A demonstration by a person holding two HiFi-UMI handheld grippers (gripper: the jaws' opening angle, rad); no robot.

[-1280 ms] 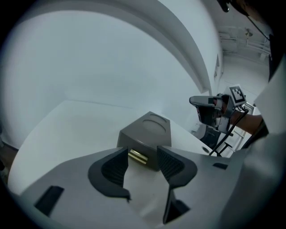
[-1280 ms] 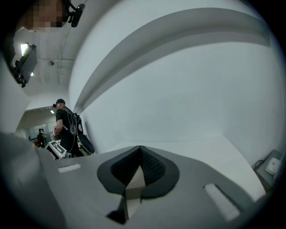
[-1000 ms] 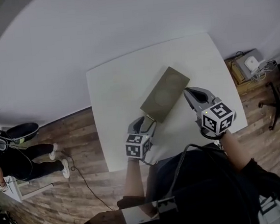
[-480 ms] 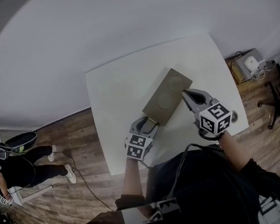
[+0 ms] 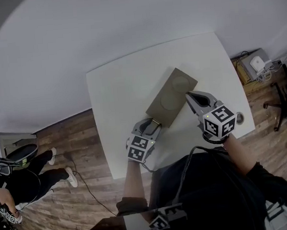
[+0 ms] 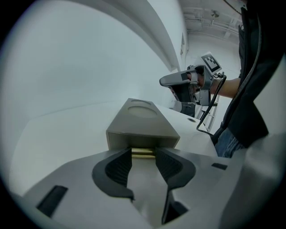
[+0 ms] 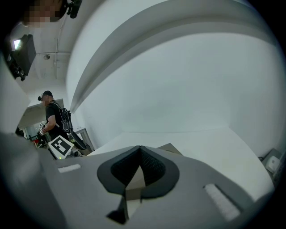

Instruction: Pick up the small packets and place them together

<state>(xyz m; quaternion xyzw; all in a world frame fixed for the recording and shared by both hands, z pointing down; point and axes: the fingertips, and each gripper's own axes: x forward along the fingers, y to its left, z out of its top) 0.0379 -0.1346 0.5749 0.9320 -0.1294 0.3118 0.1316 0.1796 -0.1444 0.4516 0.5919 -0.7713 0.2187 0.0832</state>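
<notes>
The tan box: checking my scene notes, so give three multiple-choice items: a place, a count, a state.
1. The gold packet lies: A) in the box's end slot; B) on the floor; C) atop the box.
2. How many round marks on the box's top? A) one; B) two; C) four.
3. The right gripper is: A) wide open; B) shut, empty; C) shut on a packet.
Answers: A, gold edge shows inside the opening; B, two circles show from above; B, its pads meet with nothing between.
</notes>
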